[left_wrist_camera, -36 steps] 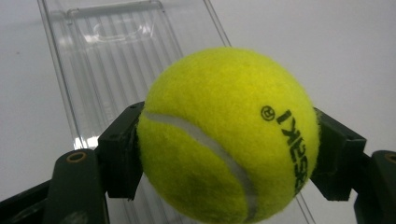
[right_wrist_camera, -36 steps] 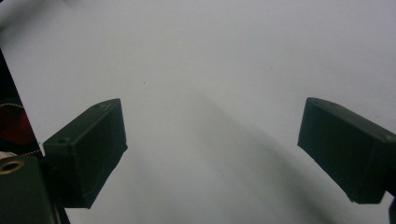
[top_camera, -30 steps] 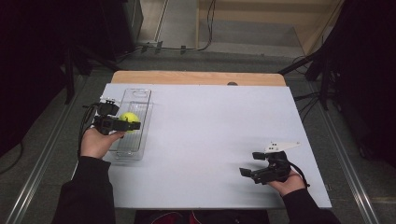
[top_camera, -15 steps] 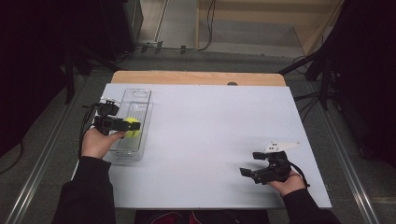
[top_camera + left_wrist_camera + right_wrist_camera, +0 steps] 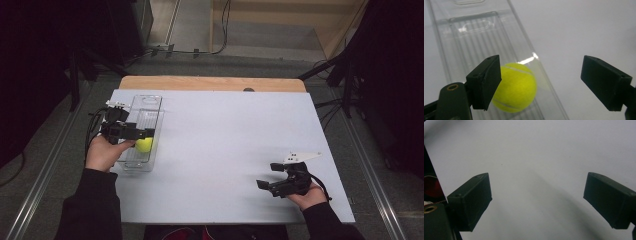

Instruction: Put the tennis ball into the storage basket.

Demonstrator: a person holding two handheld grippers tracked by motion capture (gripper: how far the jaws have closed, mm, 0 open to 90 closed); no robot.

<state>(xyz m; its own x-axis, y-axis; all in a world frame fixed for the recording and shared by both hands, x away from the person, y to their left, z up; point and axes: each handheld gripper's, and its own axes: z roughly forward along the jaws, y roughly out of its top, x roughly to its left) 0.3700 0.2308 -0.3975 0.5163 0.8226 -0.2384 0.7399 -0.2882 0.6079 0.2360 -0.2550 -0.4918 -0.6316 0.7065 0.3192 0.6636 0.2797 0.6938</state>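
Note:
A yellow tennis ball [image 5: 144, 144] lies in the near part of a clear plastic tray [image 5: 146, 99] at the table's left side. My left gripper [image 5: 143, 133] hovers just over the ball, jaws open and holding nothing. In the left gripper view the ball [image 5: 515, 90] rests on the ribbed tray floor [image 5: 474, 35], partly behind the left jaw, and the left gripper [image 5: 541, 82] stands wide apart. My right gripper [image 5: 268, 176] sits low at the table's near right, open and empty. The right gripper view has the right gripper [image 5: 536, 202] over bare white surface.
The white tabletop [image 5: 230, 135] stretches between the two hands. A wooden strip [image 5: 210, 83] runs along its far edge. Metal rails [image 5: 45, 170] flank the table, and cables lie on the floor beyond it.
The ball has gone from between the left jaws, held above the tray, down to the tray floor nearer the person. The left gripper has opened. The right hand has stayed put.

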